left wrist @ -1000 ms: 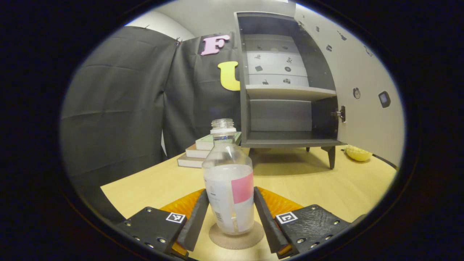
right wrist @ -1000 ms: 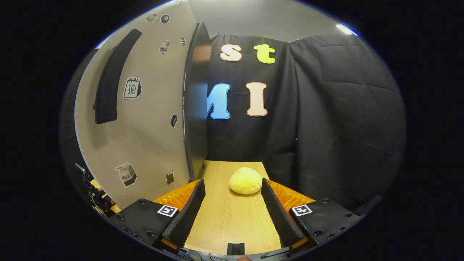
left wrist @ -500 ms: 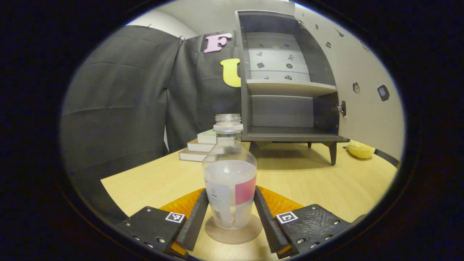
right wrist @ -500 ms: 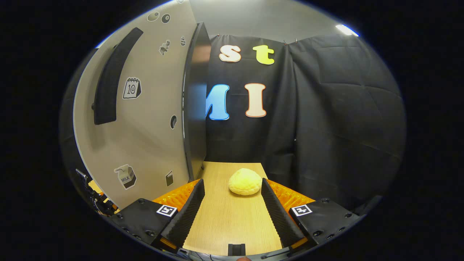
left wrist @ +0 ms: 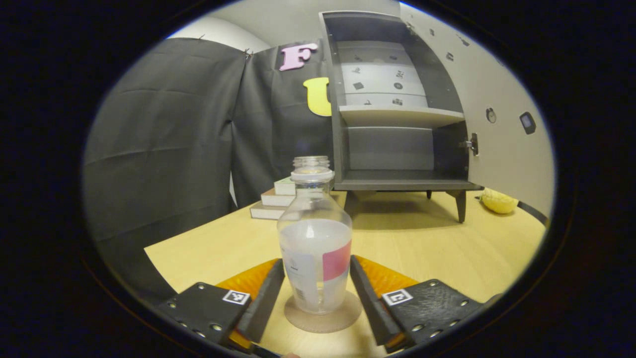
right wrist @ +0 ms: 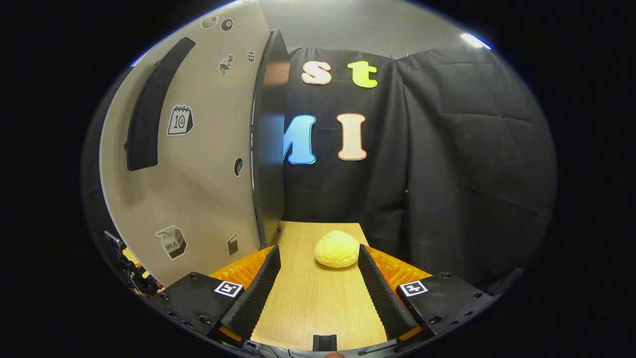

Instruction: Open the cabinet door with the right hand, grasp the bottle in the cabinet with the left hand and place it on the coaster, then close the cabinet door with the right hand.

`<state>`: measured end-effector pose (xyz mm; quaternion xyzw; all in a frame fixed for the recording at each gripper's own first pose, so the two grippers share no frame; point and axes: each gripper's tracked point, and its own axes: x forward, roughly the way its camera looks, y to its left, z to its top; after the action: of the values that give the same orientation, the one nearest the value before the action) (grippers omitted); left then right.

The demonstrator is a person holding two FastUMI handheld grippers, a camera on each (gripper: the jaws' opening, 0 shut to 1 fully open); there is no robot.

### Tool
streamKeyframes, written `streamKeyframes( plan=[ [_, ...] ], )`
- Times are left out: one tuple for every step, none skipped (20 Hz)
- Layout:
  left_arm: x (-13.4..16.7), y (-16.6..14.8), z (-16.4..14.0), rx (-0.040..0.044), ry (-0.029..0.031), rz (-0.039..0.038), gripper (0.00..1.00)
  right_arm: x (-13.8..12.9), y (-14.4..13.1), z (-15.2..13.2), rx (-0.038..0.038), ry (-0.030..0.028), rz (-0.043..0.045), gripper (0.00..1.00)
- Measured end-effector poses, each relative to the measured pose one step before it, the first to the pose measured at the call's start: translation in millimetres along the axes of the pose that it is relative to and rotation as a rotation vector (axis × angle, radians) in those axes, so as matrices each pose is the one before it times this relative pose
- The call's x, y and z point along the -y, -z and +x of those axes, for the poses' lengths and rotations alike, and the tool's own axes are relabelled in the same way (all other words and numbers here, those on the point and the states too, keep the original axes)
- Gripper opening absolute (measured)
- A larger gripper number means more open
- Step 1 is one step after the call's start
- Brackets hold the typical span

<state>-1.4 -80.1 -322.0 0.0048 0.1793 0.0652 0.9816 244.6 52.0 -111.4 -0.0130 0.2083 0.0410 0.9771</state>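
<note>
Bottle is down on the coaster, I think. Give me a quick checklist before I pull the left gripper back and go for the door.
1. Bottle stands upright on the coaster: ok.
2. Left gripper released: cannot tell; its fingers sit close on both sides of the bottle, and a gap is hard to judge.
3. Cabinet shelves bare, nothing to snag the door: ok.
4. Cabinet door closed: not ok, it stands wide open.
5. Right gripper open and holding nothing: ok.
6. Door handle in plain sight of the right gripper: ok.
</note>
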Motion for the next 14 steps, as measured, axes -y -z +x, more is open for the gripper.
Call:
streamKeyframes(
  plan=[
    [-1.70,-0.25,-1.29,0.00225,-0.00452,-0.00439,0.88,-0.24,0.44,1.01,-0.00198,-0.00196,-0.00169,0.94],
    [-1.04,-2.46,-0.38,0.00431,-0.00040,-0.00684,0.88,-0.27,0.85,0.43,-0.00308,-0.00392,-0.00116,0.94],
    [-0.55,-0.61,-0.15,0.00458,-0.00084,-0.00939,0.87,-0.15,0.14,0.01,-0.00058,-0.00173,-0.00055,0.94],
    [-2.46,-1.14,-1.03,0.00084,-0.00638,-0.00793,0.87,0.20,-0.40,0.13,0.00187,-0.00265,-0.00047,0.94],
    [-2.47,-0.55,-1.58,0.00449,-0.00773,-0.00438,0.87,0.12,-0.24,0.34,0.00091,-0.00182,-0.00035,0.94],
    [-0.67,-1.02,-0.96,-0.00322,-0.00152,0.00225,0.87,1.32,-1.18,-0.73,0.00205,-0.00122,0.00077,0.99],
    [-0.14,-0.62,-2.81,-0.00420,-0.00195,0.00777,0.87,0.17,-1.49,-0.01,0.00230,-0.00468,0.00333,0.94],
    [-1.39,-4.19,-3.33,-0.00076,-0.00360,0.00927,0.91,-0.07,-2.92,-1.49,0.00464,-0.00505,0.00633,0.99],
    [0.75,-3.83,-4.33,0.00027,0.00164,0.00448,0.91,0.47,-3.28,-1.48,0.00682,-0.00617,0.00687,0.94],
    [1.20,-6.00,-6.03,0.00473,0.00380,-0.00066,0.94,-0.52,-4.76,-1.54,0.01097,-0.00942,0.00646,0.99],
    [1.36,-6.72,-6.34,0.00522,0.00390,0.00021,0.90,-1.94,-6.08,-0.49,0.01145,-0.01168,0.00573,0.99],
    [0.68,-7.59,-6.49,0.00364,0.00235,0.00069,0.90,-2.40,-6.41,-0.94,0.01321,-0.01367,0.00702,0.94],
    [0.97,-7.80,-8.38,0.00370,0.00190,0.00134,0.94,-2.52,-5.90,-1.79,0.01333,-0.01479,0.00943,0.94],
    [0.29,-9.12,-6.67,0.00278,-0.00159,0.00228,0.87,-3.08,-6.37,-1.10,0.01020,-0.02053,0.01218,0.99]
  ],
)
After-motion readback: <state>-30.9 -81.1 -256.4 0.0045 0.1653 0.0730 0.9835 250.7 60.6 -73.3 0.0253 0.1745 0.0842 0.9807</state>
